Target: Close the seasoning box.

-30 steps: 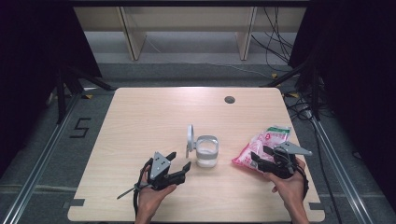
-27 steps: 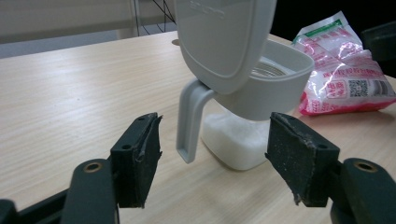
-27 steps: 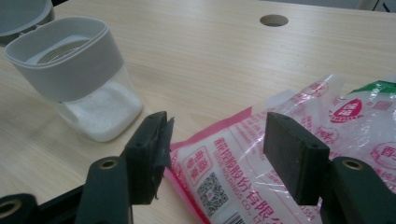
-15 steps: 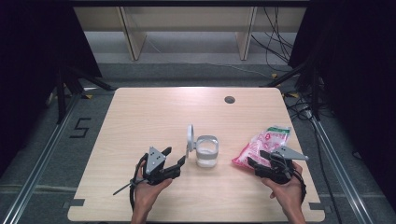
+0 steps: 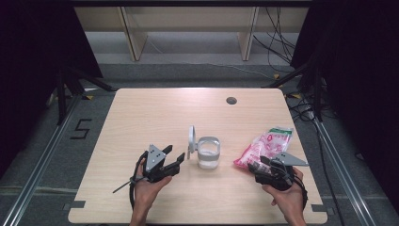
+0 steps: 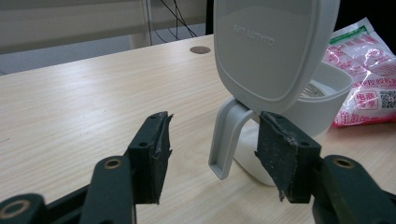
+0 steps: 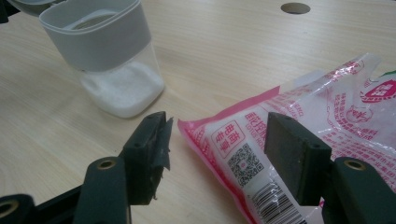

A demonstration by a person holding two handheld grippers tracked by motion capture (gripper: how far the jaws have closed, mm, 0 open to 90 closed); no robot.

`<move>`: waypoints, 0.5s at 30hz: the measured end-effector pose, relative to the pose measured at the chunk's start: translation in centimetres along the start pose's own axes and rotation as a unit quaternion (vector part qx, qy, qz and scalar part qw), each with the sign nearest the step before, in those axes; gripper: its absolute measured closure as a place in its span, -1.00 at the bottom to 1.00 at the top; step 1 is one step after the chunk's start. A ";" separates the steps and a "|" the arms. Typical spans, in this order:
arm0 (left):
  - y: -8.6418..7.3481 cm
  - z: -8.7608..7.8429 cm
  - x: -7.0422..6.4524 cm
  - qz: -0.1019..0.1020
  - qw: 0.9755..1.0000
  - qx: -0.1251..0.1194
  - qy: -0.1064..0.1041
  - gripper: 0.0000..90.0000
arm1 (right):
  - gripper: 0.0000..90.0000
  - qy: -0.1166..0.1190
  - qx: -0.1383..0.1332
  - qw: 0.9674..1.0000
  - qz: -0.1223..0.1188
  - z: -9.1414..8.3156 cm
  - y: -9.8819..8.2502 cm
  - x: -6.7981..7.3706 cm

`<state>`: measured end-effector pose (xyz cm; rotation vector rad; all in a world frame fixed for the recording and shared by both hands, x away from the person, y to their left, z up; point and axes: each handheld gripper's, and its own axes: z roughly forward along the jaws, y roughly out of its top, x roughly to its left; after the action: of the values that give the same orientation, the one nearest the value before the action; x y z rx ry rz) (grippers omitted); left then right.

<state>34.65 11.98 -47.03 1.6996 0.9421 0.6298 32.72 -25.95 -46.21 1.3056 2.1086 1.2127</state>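
Observation:
A jar [image 5: 208,153] with a grey collar, a clear base and white powder inside stands mid-table, its hinged lid [image 5: 191,141] raised on the left. My left gripper [image 5: 175,154] sits just left of it. In the left gripper view its jaws [image 6: 212,144] have just been closing, with the jar's grey handle [image 6: 226,135] between them and untouched by the left pad. A pink printed bag [image 5: 266,143] lies at the right. My right gripper [image 5: 258,165] stands open, and the bag's near corner [image 7: 233,140] lies flat between its jaws [image 7: 217,140].
The pale wooden table [image 5: 155,113] has a round cable hole [image 5: 231,100] near its far edge. Beyond it are shelf legs and loose cables on the floor. Dark curtains close off both sides.
My left gripper has edged slightly forward beside the jar's handle and its jaws look narrower. The right hand, the jar and the bag have kept still.

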 end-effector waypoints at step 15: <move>0.6 0.5 0.3 0.025 0.999 -0.015 -0.017 0.86 | -0.11 0.017 -0.008 1.000 -0.022 0.1 -0.5 0.6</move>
<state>35.37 11.90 -46.60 1.7062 0.8661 0.6432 32.23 -25.44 -46.58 1.2319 2.1353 1.2397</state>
